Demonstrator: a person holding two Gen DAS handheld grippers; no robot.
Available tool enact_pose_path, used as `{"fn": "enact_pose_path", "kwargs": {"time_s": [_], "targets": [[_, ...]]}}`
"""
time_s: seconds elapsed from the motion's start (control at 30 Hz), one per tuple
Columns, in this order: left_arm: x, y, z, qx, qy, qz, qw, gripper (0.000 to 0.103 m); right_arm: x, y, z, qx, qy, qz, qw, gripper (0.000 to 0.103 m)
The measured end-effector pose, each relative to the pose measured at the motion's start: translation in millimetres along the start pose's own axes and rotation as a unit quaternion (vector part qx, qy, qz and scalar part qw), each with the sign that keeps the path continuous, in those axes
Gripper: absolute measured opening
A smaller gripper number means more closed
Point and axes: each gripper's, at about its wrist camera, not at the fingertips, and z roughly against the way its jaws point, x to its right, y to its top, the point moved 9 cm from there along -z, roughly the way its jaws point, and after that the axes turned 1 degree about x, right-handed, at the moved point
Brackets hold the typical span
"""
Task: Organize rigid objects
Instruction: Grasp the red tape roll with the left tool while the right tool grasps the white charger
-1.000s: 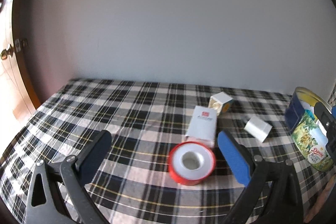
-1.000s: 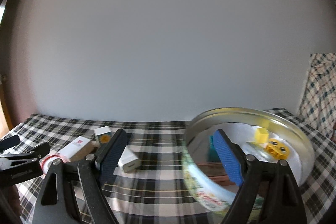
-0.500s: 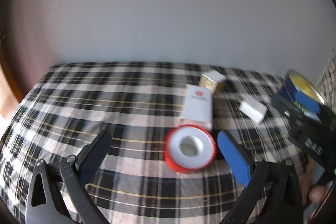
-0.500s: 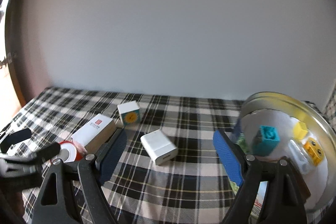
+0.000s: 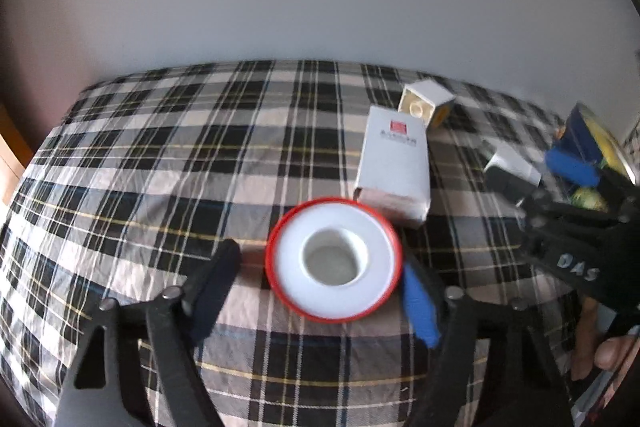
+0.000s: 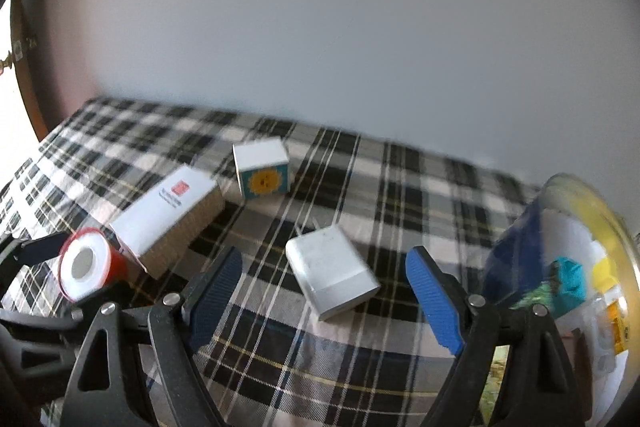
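A red-rimmed white tape roll [image 5: 334, 261] lies flat on the plaid cloth [image 5: 160, 167]. My left gripper [image 5: 320, 259] straddles it with jaws closing; the blue pad [image 5: 418, 303] is at the roll's right edge, while a gap shows beside the dark pad [image 5: 212, 291]. In the right wrist view the roll [image 6: 84, 269] sits at the far left. My right gripper [image 6: 325, 255] stands open astride a white charger block [image 6: 332, 277], with room on both sides. A white box with a red logo [image 5: 394, 163] lies just behind the roll.
A cube block with a sun face [image 6: 262, 173] sits behind the white box [image 6: 168, 215]. A round tin [image 6: 520, 255] at the right holds a teal block [image 6: 570, 277] and yellow pieces. A person's fingers [image 5: 612, 351] show at the lower right. A wall bounds the far side.
My left gripper dropped toward the tape roll and its jaws narrowed around it. My right gripper swung left from the tin to over the white charger block.
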Motion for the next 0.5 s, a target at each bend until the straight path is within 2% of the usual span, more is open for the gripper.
{"fn": "enact_pose_path", "kwargs": {"time_s": [0.07, 0.13, 0.17, 0.2, 0.27, 0.33, 0.4, 0.5], "targets": [[2.1, 1.4, 1.0, 0.004, -0.003, -0.006, 1.0000, 0.055, 1.9, -4.5, -9.7, -0.024, 0.009, -0.007, 1.000, 0.086], [3.6, 2.4, 0.5, 0.004, -0.005, -0.007, 1.0000, 0.055, 2.9, -7.6, -16.8, -0.041, 0.014, -0.013, 0.999, 0.085], [3.1, 0.9, 0.7, 0.004, -0.007, -0.006, 1.0000, 0.054, 2.3, -8.8, -19.1, -0.048, 0.018, -0.015, 0.999, 0.081], [3.0, 1.3, 0.5, 0.005, -0.008, -0.004, 0.9999, 0.054, 1.4, -10.6, -21.6, -0.055, 0.026, -0.017, 0.998, 0.070], [1.9, 2.0, 1.4, 0.005, -0.012, 0.000, 0.9999, 0.054, 2.8, -10.6, -20.2, -0.054, 0.036, -0.028, 0.998, 0.061], [-1.4, 0.2, 3.4, 0.006, -0.013, 0.003, 0.9999, 0.054, 1.0, -10.4, -17.4, -0.050, 0.040, -0.023, 0.998, 0.045], [-7.6, -0.9, 2.0, 0.009, -0.015, 0.011, 0.9998, 0.054, -2.8, -10.6, -14.9, -0.047, 0.046, -0.015, 0.998, 0.040], [-15.7, -0.7, 2.3, 0.017, -0.022, 0.041, 0.9988, 0.054, -0.8, -12.1, -12.0, -0.044, 0.057, -0.028, 0.997, 0.040]]}}
